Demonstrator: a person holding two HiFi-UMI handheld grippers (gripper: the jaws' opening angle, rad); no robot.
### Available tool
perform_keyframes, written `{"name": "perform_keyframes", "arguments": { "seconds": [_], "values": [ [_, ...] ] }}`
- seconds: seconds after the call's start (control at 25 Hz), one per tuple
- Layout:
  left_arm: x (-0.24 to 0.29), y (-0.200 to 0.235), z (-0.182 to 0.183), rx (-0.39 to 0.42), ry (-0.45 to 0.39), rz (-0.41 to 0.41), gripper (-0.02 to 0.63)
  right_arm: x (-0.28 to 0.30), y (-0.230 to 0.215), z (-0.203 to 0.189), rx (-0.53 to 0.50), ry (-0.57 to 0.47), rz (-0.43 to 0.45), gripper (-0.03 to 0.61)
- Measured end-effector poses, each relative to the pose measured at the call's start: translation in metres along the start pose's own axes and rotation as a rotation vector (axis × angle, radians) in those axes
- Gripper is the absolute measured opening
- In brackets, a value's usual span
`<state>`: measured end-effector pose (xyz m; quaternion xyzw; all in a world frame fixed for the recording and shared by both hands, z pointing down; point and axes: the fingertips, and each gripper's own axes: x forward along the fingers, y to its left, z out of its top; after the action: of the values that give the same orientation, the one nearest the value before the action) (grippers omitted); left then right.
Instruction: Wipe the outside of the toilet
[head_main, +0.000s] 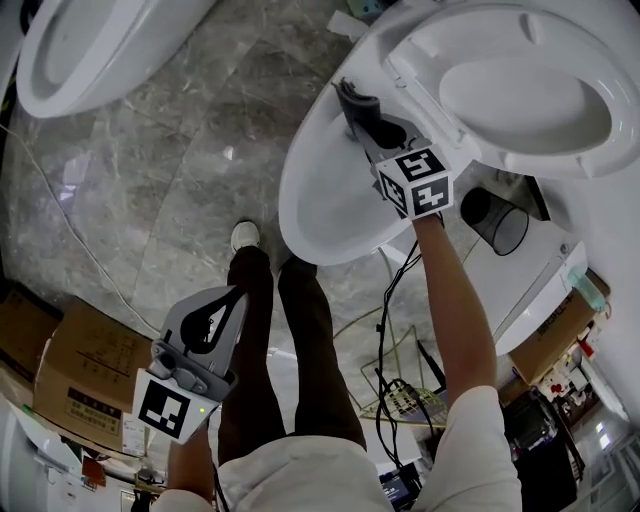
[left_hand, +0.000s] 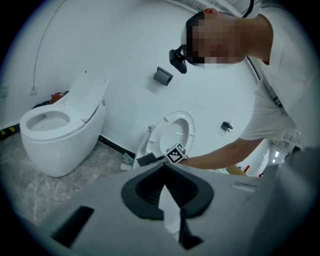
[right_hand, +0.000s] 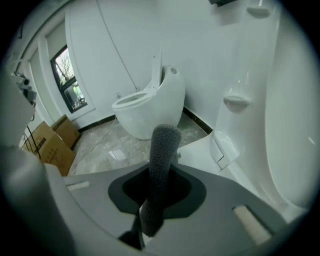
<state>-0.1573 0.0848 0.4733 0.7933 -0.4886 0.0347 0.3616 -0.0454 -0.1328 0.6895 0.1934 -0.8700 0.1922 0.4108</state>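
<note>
The toilet (head_main: 325, 205) stands right below me on the marble floor (head_main: 190, 170), lid up. My right gripper (head_main: 352, 100) is at the side of the bowl, clamped on a rolled grey cloth (right_hand: 161, 165). My left gripper (head_main: 232, 300) hangs low beside my leg, jaws pinched together on nothing.

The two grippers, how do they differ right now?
The right gripper is clamped on a grey cloth; the left gripper is shut on nothing. The right gripper is stretched out to the bowl of the toilet; the left gripper hangs back beside the person's legs, away from the toilet. Both have their jaws closed.
</note>
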Motion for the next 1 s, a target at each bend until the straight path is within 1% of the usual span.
{"name": "perform_keyframes", "arguments": {
  "seconds": [0.2,0.36,0.52,0.6,0.68,0.8,1.0],
  "values": [
    [0.001,-0.02,0.005,0.018,-0.005,-0.021,-0.002,-0.042,0.03,0.001,0.168,-0.138,0.052,0.055],
    [-0.001,-0.037,0.01,0.031,-0.01,-0.032,-0.002,-0.083,0.053,0.009,0.31,-0.273,0.089,0.055],
    [-0.006,-0.056,0.017,0.049,-0.014,-0.045,-0.002,-0.142,0.076,0.026,0.47,-0.444,0.137,0.055],
    [-0.008,-0.066,0.024,0.053,-0.019,-0.05,-0.002,-0.178,0.084,0.034,0.525,-0.514,0.15,0.055],
    [-0.01,-0.077,0.034,0.06,-0.027,-0.056,-0.002,-0.216,0.092,0.039,0.553,-0.561,0.153,0.055],
    [-0.014,-0.102,0.049,0.094,-0.04,-0.08,-0.002,-0.284,0.101,0.044,0.56,-0.612,0.138,0.055],
    [-0.026,-0.15,0.084,0.167,-0.047,-0.125,-0.002,-0.41,0.113,0.053,0.535,-0.693,0.049,0.055]
  ]
}}
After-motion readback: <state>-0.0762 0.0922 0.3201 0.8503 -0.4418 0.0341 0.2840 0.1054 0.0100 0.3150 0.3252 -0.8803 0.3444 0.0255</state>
